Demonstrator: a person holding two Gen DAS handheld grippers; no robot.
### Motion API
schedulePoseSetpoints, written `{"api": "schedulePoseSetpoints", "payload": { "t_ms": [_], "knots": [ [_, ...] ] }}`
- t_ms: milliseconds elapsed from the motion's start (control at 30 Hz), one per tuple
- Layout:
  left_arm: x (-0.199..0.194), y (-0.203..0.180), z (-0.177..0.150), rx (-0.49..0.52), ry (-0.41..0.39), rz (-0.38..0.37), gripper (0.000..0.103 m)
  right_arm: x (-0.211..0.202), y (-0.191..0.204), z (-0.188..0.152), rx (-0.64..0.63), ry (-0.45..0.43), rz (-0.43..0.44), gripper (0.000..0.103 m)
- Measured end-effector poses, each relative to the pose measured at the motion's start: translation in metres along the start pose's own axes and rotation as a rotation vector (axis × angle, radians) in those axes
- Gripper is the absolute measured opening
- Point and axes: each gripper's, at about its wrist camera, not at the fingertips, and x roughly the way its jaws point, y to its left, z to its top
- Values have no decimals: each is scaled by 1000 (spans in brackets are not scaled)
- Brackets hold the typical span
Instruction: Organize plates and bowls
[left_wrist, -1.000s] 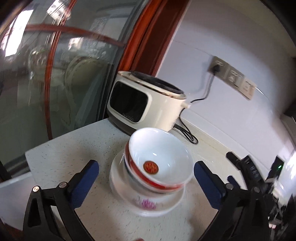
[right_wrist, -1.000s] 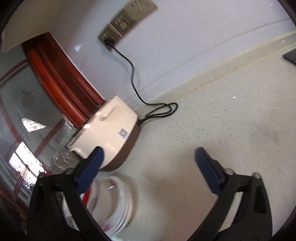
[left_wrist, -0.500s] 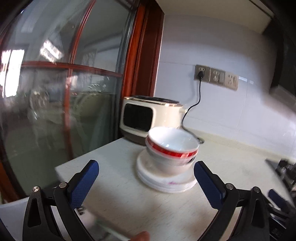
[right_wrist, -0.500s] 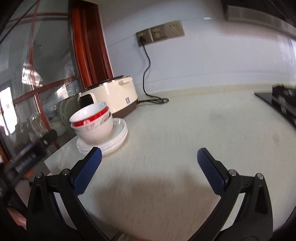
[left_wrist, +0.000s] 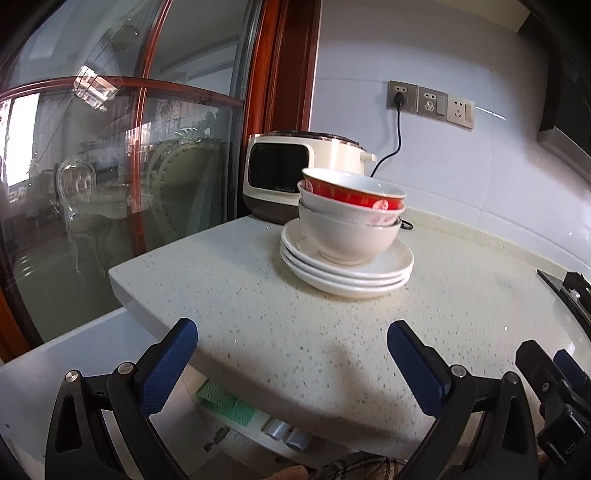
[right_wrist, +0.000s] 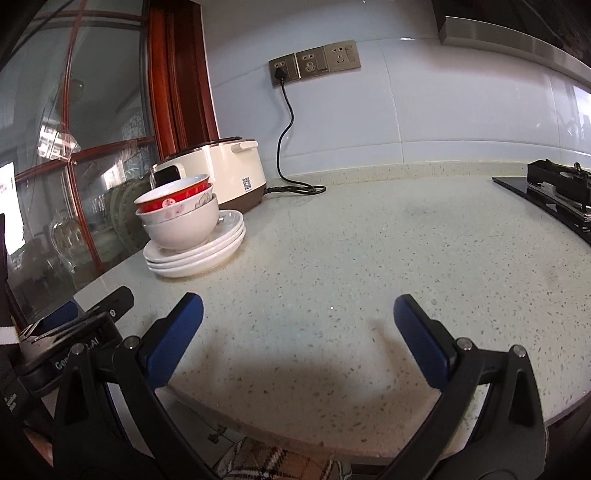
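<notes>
Three white plates (left_wrist: 347, 275) sit stacked on a speckled countertop (left_wrist: 258, 295), just above the centre of the left wrist frame, with nested bowls resting on the top plate. The lowest bowl (left_wrist: 347, 236) is plain white, a second white bowl with a pink motif sits inside it, and a red-banded bowl (left_wrist: 351, 192) crowns the pile, tilted slightly. A cream rice cooker (left_wrist: 291, 173) stands directly behind the stack, its black cord (left_wrist: 395, 140) running up to a wall socket (left_wrist: 402, 96) at upper right of the frame.

The left gripper (left_wrist: 291, 354) hangs at the bottom of its frame over the counter's front edge, its blue-padded fingers (left_wrist: 170, 362) spread wide with nothing between them. The right gripper (right_wrist: 295, 332), also low in its frame, is likewise spread wide and holding nothing, well apart from the stack at middle left. A gas hob (right_wrist: 554, 192) occupies the right edge of the right wrist frame.
</notes>
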Motion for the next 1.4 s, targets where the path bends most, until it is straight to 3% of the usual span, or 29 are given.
{"api": "schedulePoseSetpoints", "payload": {
  "t_ms": [267,1400],
  "knots": [
    [-1,3,-12,13,9,4,103,-6,8,-5,-65,-57,30,103],
    [-4,-2,-15,48,-3,15,103,-1,11,-13,-44,-30,45,103]
  ]
}}
